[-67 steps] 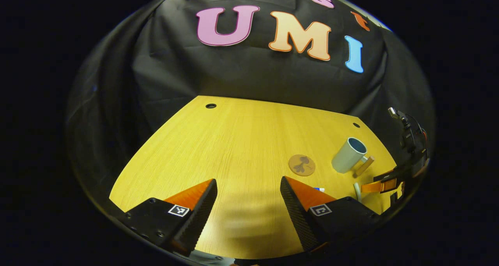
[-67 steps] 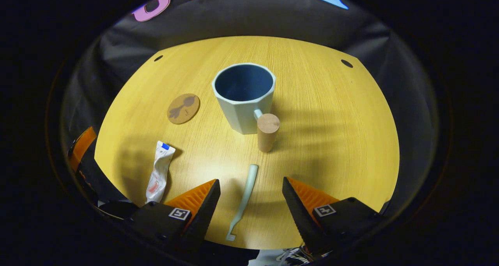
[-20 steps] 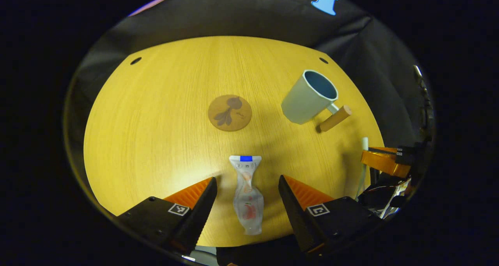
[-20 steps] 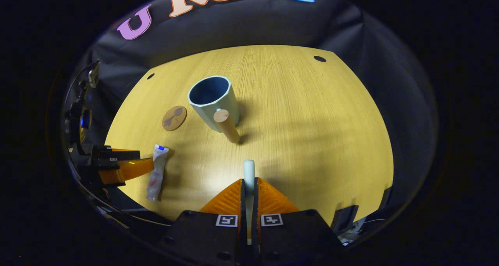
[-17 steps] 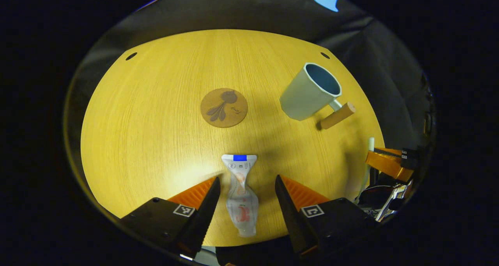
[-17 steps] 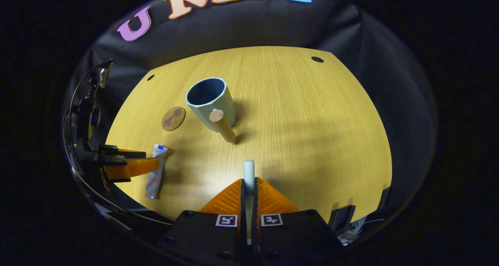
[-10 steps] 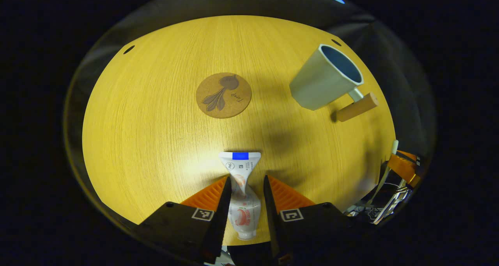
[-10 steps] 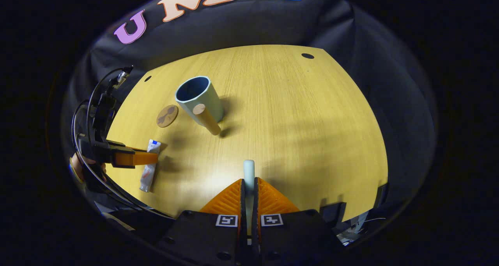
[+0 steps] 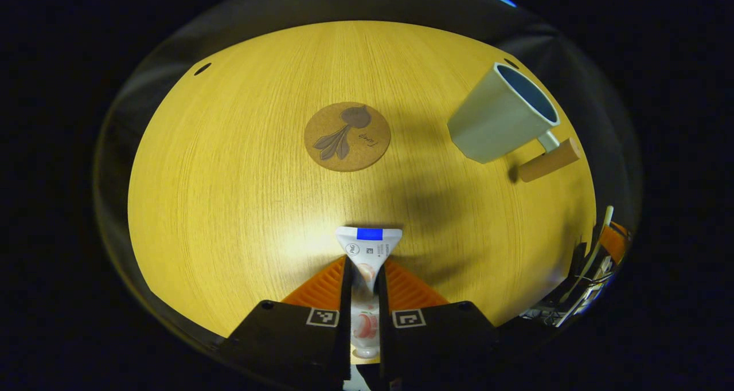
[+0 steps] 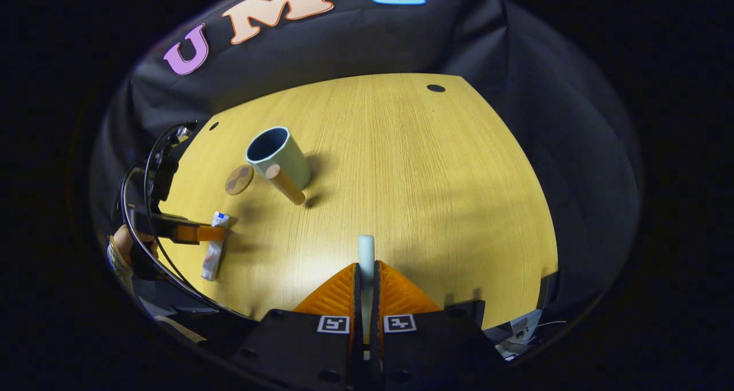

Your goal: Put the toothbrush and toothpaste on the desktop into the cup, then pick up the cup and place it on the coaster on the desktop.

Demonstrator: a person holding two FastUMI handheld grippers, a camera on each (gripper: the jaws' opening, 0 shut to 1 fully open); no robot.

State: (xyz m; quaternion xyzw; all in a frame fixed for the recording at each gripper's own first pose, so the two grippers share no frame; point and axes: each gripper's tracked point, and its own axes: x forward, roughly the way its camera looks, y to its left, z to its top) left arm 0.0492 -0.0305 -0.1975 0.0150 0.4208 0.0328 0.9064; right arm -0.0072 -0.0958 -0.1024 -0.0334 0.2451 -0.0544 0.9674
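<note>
Since both tools are loaded at once, the main risk is a clash at the cup [image 9: 504, 114] mouth: two items approaching one opening tog. could knock the cup over or off-line. Left tool [image 9: 363, 276] is pinching the toothpaste [image 9: 367, 265] mid-body; tube is soft and crumpled, so it may sag, slip or fold against the rim. Right tool [image 10: 365, 279] is pressed onto the toothbrush [image 10: 365, 252], end protruding fwd; a long handle could lever the cup if dropped in at an angle. Cup stands upright on the bench [image 9: 241, 167], pale outside, blue inside, wooden peg handle. Coaster [image 9: 347, 136] lies flat just beside it, bare, approx. between cup and toothpaste.
</note>
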